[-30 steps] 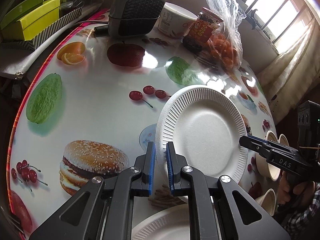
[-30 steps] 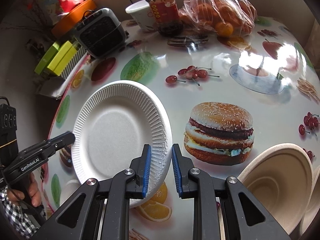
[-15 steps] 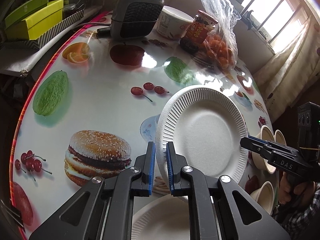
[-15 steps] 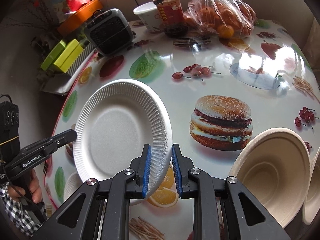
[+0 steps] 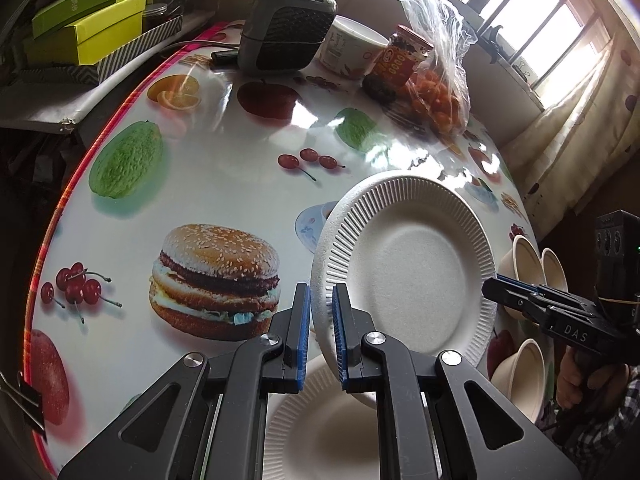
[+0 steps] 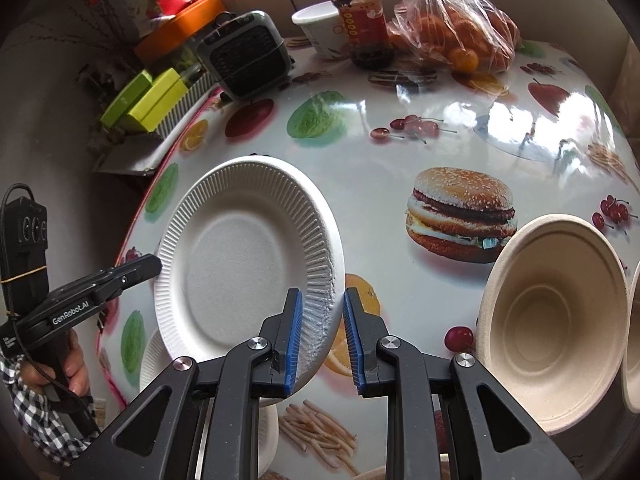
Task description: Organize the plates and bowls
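A white ribbed paper plate (image 5: 416,264) hangs tilted above the table, held at opposite rims by both grippers. My left gripper (image 5: 320,332) is shut on its near rim. My right gripper (image 6: 320,334) has its pads around the other rim (image 6: 320,312), with a gap showing on the right pad's side; it also shows in the left wrist view (image 5: 496,288). The same plate fills the right wrist view (image 6: 244,248). Another white plate (image 5: 328,432) lies flat below. Beige bowls (image 6: 556,320) stand at the table's right edge, also in the left wrist view (image 5: 528,260).
The round table (image 5: 120,240) has a glossy food-print cover. At its far side stand a grey heater (image 5: 284,24), a white cup (image 5: 352,52), a red-labelled jar (image 5: 400,62) and a bag of oranges (image 5: 440,92). Green boxes (image 5: 92,28) sit on a shelf beyond the left edge.
The plate and both grippers have drawn back towards the near edge and lower, over the plate lying flat. The right gripper's pads have spread a little.
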The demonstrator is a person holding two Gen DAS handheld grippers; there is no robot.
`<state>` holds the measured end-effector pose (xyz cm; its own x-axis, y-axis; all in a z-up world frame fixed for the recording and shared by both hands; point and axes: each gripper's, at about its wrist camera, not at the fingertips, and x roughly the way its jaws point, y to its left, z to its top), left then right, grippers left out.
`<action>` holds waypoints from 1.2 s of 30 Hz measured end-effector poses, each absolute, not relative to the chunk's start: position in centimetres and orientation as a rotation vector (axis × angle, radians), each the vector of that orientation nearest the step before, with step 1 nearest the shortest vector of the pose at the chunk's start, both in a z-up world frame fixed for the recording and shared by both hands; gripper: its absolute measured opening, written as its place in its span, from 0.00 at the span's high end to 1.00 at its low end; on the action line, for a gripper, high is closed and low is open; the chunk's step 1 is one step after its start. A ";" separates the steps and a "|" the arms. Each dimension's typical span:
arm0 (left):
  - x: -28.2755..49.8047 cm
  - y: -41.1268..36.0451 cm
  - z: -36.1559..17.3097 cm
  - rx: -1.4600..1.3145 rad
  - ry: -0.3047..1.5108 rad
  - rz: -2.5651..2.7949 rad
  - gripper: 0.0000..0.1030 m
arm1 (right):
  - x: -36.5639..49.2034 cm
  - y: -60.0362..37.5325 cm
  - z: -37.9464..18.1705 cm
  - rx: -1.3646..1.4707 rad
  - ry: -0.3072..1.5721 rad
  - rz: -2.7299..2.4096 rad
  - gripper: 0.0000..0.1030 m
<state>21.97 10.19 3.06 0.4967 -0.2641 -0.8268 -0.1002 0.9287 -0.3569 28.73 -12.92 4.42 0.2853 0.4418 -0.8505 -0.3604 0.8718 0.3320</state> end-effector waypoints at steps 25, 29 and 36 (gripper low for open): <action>16.4 11.6 2.7 -0.399 1.055 -0.096 0.89 | 22.6 -11.5 4.2 0.035 1.173 0.596 0.80; 15.5 11.7 2.6 -0.392 1.053 -0.094 0.89 | 21.7 -11.3 3.8 0.039 1.179 0.603 0.80; 13.9 11.9 2.0 -0.400 1.059 -0.097 0.89 | 20.6 -11.1 3.4 0.035 1.190 0.608 0.80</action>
<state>13.90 11.89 2.03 0.4933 -0.2673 -0.8278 -0.1128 0.9239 -0.3656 20.56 -11.15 3.41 0.2328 0.4601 -0.8568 -0.4247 0.8407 0.3360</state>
